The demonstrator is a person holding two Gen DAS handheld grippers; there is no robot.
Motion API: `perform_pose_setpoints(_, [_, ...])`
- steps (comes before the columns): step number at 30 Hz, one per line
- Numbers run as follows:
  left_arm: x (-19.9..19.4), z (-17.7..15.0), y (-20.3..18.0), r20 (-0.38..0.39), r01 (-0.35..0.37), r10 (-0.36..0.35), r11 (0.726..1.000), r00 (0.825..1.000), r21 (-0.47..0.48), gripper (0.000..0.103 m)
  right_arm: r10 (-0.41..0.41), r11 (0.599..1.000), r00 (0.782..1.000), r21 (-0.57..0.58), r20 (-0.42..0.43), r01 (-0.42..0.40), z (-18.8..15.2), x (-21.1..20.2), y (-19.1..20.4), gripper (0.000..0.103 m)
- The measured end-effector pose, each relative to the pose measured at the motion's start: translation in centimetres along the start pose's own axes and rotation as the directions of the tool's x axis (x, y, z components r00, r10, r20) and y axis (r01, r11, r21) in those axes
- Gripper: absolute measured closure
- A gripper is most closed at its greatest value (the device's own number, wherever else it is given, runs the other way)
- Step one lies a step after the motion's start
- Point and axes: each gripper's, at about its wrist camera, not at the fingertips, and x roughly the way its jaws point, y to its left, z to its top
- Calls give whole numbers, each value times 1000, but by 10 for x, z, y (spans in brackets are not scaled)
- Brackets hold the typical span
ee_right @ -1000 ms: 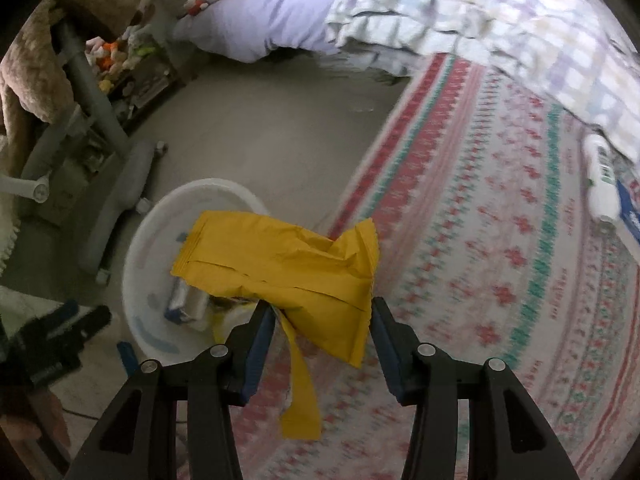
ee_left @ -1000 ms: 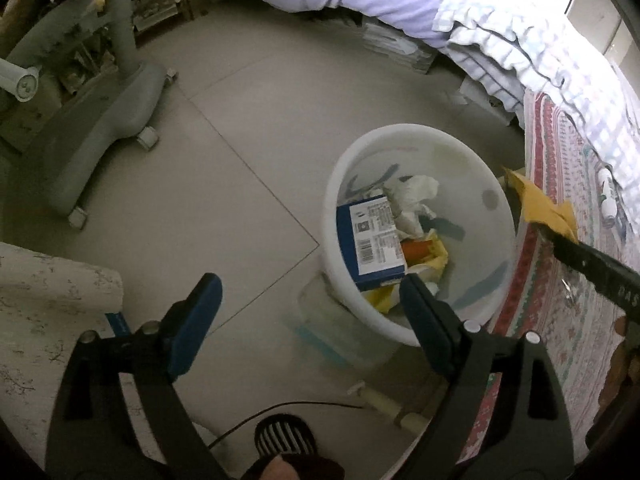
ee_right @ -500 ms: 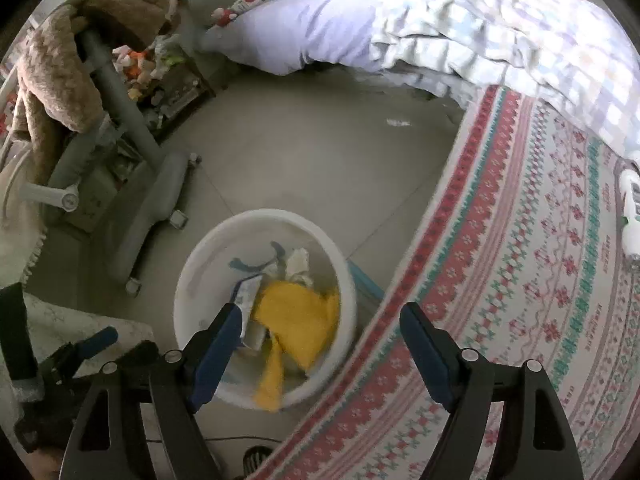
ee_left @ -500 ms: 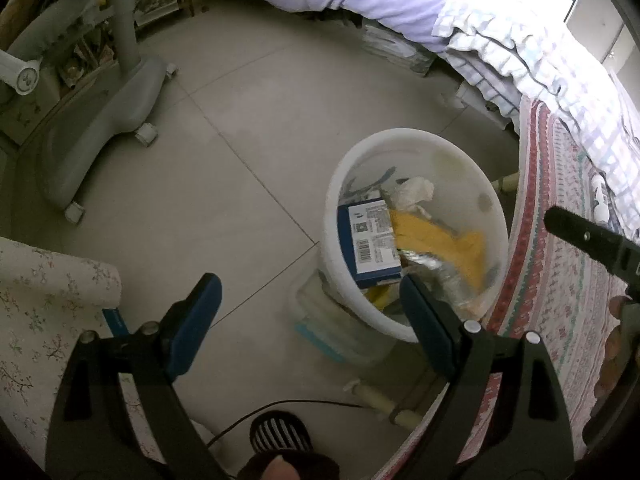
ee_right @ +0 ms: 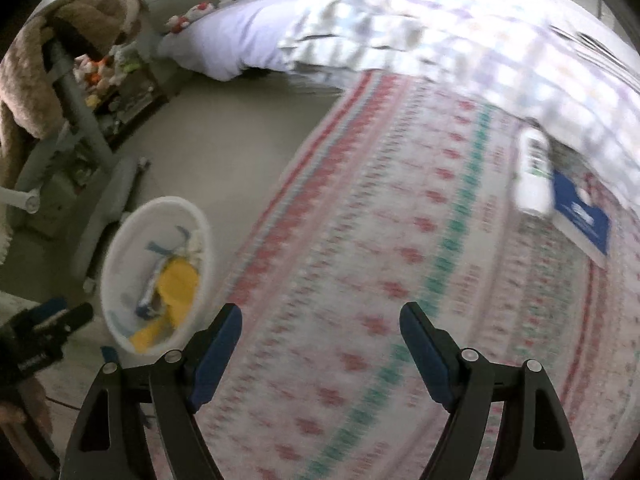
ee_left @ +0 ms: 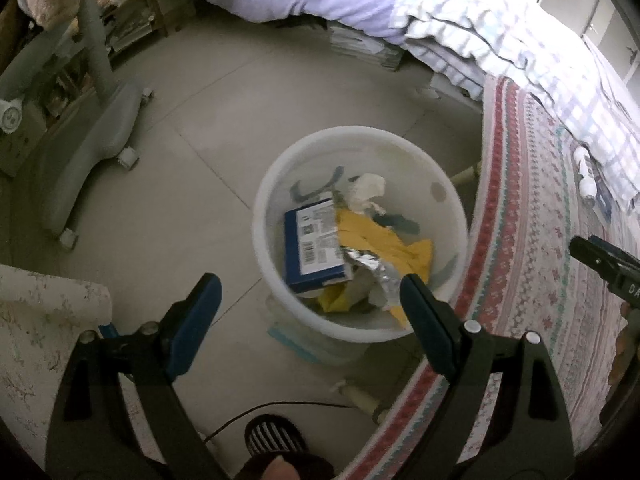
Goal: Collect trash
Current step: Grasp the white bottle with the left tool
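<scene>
Both hand-held grippers are gaping wide and empty: the left hand-held gripper (ee_left: 308, 300) is hovering over the round white plastic bin (ee_left: 448, 200), where the crumpled yellow wrapper (ee_left: 384, 240) is lying beside a blue box (ee_left: 312, 248). The right hand-held gripper (ee_right: 320, 332) is facing the patterned woven rug (ee_right: 400, 240), a white bottle (ee_right: 532, 172) lying near the bed (ee_right: 256, 36).

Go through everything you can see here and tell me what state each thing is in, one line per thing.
left gripper: open, empty, above the bin's near rim
right gripper: open, empty, over the rug
white bin: upright, no lid, partly full
yellow wrapper: crumpled, inside the bin
blue box: in the bin, leaning on its wall
white bottle: lying on the rug
blue booklet: flat on the rug beside the bottle
</scene>
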Motion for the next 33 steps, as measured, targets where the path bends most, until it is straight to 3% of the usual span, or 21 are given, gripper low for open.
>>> perform_pose_setpoints(11, [-4,1,-58,23,41,-42,997,999,68,12,-63,995,997,77,48,59,-21,-42,-85,20])
perform_pose_setpoints(22, [-1,-1,-113,25,80,-83,991,996,103,12,-77,982,992,180,104,57,-39,-56,-156,20])
perform_pose_setpoints(26, [3,1,-135,26,92,-96,989,995,120,12,-74,969,992,244,97,49,-43,-53,-186,20])
perform_pose_setpoints(33, [16,9,-195,4,139,-142,973,990,184,12,-121,942,977,332,175,57,-38,-74,-234,20])
